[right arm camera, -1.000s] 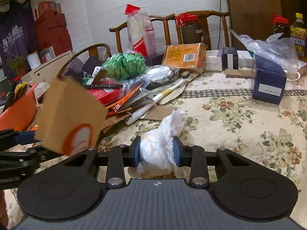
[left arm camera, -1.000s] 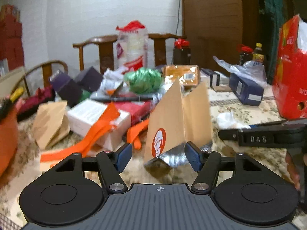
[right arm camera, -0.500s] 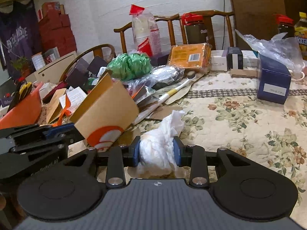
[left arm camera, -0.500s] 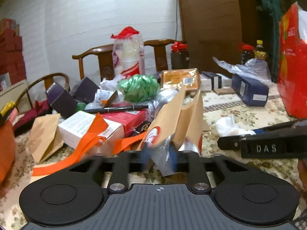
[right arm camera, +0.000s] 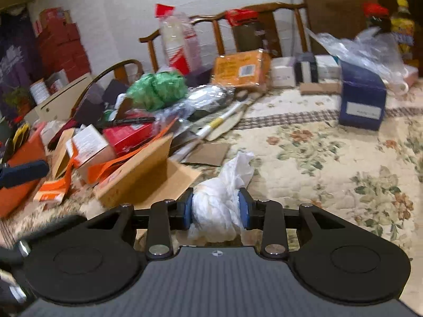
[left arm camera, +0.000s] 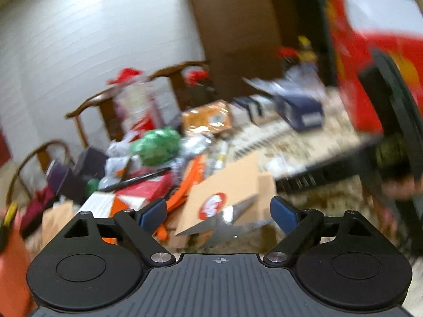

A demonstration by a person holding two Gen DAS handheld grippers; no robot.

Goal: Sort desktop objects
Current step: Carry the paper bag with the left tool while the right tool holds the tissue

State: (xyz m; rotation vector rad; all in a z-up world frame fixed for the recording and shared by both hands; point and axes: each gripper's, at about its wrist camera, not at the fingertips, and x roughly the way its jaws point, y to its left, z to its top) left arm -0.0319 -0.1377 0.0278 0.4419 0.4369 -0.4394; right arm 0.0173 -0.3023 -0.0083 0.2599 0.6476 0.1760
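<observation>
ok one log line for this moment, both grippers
left gripper: just opened, brown paper bag released | right gripper: shut on white tissue

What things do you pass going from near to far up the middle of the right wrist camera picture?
White crumpled tissue in the right gripper → flat brown cardboard piece → white stick with a yellow band → orange packet → wooden chair.
</observation>
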